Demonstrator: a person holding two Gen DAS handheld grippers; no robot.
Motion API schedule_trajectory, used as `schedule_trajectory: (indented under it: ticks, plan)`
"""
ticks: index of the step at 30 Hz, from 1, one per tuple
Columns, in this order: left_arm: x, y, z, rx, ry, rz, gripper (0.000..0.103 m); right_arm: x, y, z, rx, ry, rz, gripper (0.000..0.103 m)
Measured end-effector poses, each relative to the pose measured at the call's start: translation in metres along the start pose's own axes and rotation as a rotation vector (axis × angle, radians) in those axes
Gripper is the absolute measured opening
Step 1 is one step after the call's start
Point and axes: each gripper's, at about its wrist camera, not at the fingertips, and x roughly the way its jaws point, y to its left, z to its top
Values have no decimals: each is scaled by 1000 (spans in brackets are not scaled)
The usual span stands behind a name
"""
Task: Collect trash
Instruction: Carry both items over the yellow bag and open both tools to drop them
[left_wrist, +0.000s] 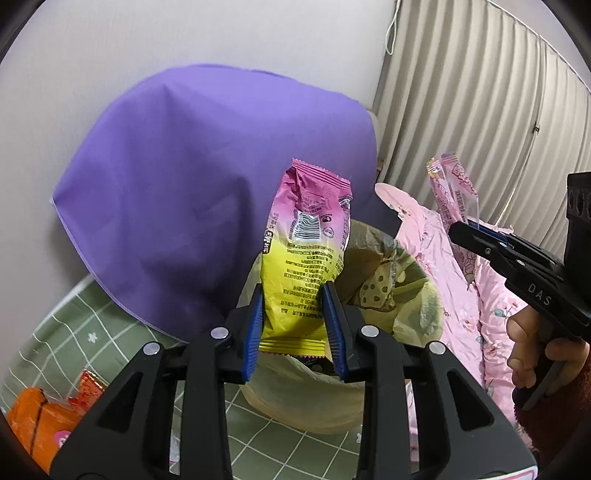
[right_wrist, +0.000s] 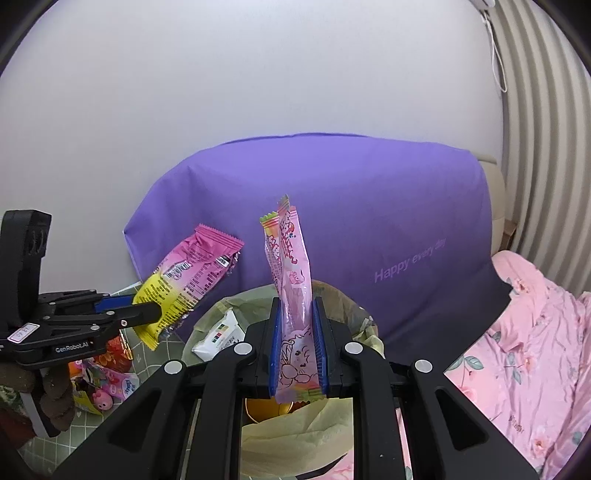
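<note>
now both wrappers hang over the lined bin (left_wrist: 406, 295): left hand-held gripper (left_wrist: 295, 325) grasping the yellow-pink packet (left_wrist: 306, 251), right hand-held gripper (right_wrist: 297, 343) grasping the pink wrapper (right_wrist: 291, 280); next, release both.

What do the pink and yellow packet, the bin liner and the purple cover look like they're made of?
Pink and yellow packet: glossy printed plastic film, probably; crimped ends, creases.
Bin liner: thin, see-through yellowish plastic, crumpled over the rim.
Purple cover: matte cloth, possibly non-woven; soft folds, stitched hem.

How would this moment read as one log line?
left gripper: shut on wrapper | right gripper: shut on sachet | both over bin
</note>
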Motion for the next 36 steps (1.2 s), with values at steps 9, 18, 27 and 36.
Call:
schedule_trajectory:
  ticks: [9, 18, 27, 36]
  plan:
    - [64, -22, -5, 9, 133, -37, 29, 28, -19, 3, 3, 37, 45, 16]
    - [80, -22, -28, -21, 196, -54, 29, 68, -29, -21, -3, 167, 102, 16]
    - [81, -13, -25, -64, 193, -83, 30, 70, -33, -40, -29, 220, 101, 16]
    - [74, -10, -21, -80, 157, -148, 46, 64, -31, -38, -40, 207, 81, 22]
